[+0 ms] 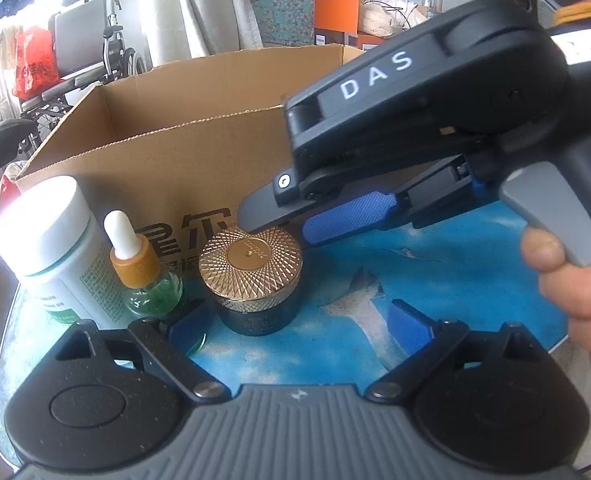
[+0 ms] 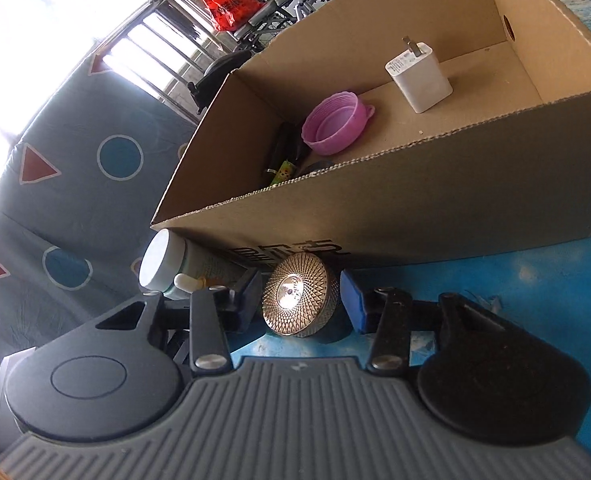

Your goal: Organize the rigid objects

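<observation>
Lower centre of the right view: right gripper (image 2: pixel 301 304) straddles the gold-lidded jar (image 2: pixel 300 295), pads not yet pressing, presumably bound for the box (image 2: pixel 415 200); left gripper (image 1: pixel 295 330) hangs open, empty.

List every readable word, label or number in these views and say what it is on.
"DAS": white letters on the right gripper body.
Cardboard box: large dark characters on its front, partly hidden, unreadable.
White-lidded bottle: label print too small.
White charger: print too small.
Gold jar lid: embossing blurred.
</observation>
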`<action>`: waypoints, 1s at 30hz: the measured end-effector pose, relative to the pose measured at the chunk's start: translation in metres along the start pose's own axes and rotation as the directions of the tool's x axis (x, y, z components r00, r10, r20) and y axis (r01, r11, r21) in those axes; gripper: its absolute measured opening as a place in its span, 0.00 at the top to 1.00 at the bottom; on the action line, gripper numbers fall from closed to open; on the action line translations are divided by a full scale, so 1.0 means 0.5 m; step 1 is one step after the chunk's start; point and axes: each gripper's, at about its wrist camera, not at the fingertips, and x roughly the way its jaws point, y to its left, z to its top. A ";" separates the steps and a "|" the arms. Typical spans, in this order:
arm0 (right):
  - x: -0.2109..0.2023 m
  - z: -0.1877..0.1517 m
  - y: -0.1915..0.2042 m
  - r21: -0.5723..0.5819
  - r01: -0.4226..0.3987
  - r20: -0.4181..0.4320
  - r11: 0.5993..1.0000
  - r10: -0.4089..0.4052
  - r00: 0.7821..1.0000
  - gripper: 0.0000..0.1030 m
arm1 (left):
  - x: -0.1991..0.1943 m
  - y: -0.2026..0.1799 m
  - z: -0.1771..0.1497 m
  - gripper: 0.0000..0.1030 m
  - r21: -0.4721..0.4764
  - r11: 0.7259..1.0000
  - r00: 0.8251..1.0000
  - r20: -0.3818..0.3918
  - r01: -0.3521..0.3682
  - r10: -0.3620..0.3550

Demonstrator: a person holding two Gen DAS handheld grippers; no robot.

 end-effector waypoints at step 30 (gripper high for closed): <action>-0.154 -0.072 -0.128 0.140 0.079 0.094 0.987 -0.093 0.991 0.53 | 0.010 -0.131 0.010 0.07 0.213 0.942 0.964 0.001 0.259 -0.266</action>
